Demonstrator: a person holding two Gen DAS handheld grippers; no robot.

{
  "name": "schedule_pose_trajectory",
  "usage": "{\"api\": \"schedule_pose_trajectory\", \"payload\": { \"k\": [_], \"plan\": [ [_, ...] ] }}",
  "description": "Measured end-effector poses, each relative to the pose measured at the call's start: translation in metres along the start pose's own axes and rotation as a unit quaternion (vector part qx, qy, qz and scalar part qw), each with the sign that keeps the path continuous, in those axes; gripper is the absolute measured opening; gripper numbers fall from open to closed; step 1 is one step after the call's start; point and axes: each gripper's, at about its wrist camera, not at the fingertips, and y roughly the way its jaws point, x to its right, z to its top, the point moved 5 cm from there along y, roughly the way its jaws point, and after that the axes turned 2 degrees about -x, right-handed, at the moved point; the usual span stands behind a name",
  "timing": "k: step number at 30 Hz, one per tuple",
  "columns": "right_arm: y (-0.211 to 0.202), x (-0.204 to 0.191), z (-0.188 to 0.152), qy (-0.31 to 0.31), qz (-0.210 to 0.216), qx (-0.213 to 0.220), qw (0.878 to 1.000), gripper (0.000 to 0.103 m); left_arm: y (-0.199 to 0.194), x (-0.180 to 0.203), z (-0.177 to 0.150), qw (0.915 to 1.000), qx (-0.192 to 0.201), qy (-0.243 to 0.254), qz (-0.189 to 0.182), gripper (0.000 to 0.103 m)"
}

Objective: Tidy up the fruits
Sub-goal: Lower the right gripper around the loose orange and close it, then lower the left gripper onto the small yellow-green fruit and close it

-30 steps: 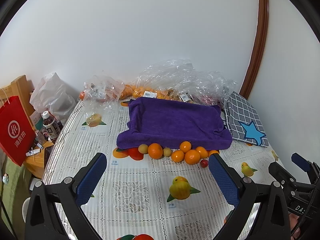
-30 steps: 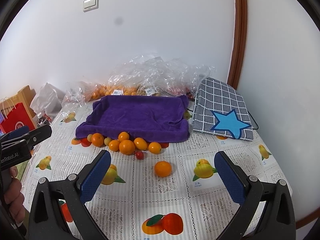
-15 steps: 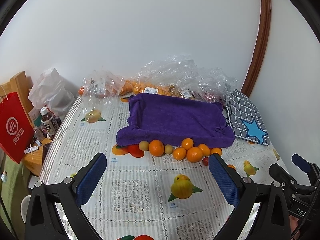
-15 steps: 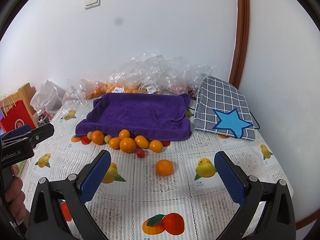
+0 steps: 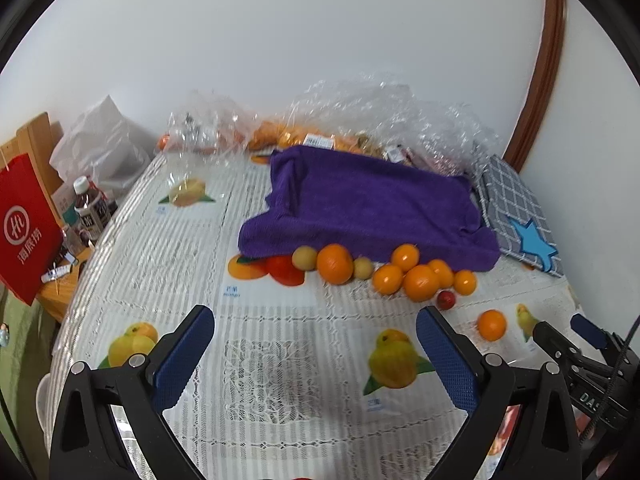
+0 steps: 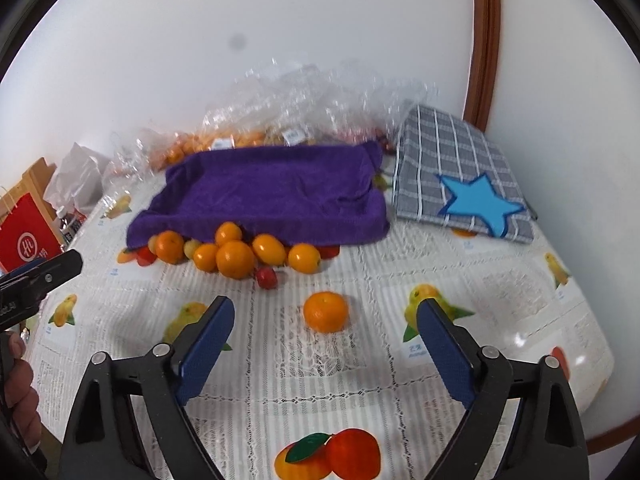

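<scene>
A row of oranges [image 5: 335,263] and small yellow fruits [image 5: 304,258] lies along the front edge of a purple towel [image 5: 372,208] draped over a tray; the towel also shows in the right wrist view [image 6: 272,196]. A small red fruit [image 6: 267,277] lies just in front of the row. One orange [image 6: 325,311] lies alone, ahead of my right gripper [image 6: 324,336] and between its open fingers' line. My left gripper [image 5: 314,342] is open and empty above the tablecloth, short of the fruit row. The lone orange also shows in the left wrist view [image 5: 491,324].
Clear plastic bags of fruit [image 5: 360,120] lie behind the towel by the wall. A grey checked cushion with a blue star [image 6: 464,184] sits at the right. A red paper bag [image 5: 24,228] and a bottle [image 5: 90,204] stand left of the table. The tablecloth [image 6: 328,364] has printed fruit pictures.
Both grippers have moved forward and lower toward the fruit; the fruit row and lone orange look larger and nearer. Both stay open.
</scene>
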Motion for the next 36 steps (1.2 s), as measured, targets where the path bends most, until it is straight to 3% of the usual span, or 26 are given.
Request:
{"api": "schedule_pose_trajectory", "payload": {
  "k": [10,18,22,24,31,36],
  "plan": [
    [0.066,-0.001,-0.027,0.018,0.018,-0.058,0.998,0.066,0.046,-0.018,-0.014,0.9989,-0.044,-0.013,0.003,0.090],
    [0.093,0.005,-0.033,0.028,0.023,-0.053,0.998,0.062,0.082,-0.016,-0.021,0.9975,-0.063,-0.023,-0.022,0.074],
    [0.098,0.007,-0.031,0.035,0.019,-0.046,0.998,0.058,0.094,-0.014,-0.024,0.9973,-0.070,-0.013,-0.017,0.072],
    [0.101,0.010,-0.029,0.040,0.023,-0.047,0.998,0.057,0.098,-0.013,-0.024,0.9980,-0.062,-0.005,-0.010,0.066],
    [0.106,0.009,-0.024,0.041,0.035,-0.045,0.998,0.055,0.106,-0.012,-0.019,0.9989,-0.046,0.005,-0.009,0.064],
    [0.109,0.008,-0.021,0.037,0.044,-0.047,0.997,0.042,0.114,-0.018,-0.010,0.9985,-0.052,0.015,-0.007,0.064]
  ]
}}
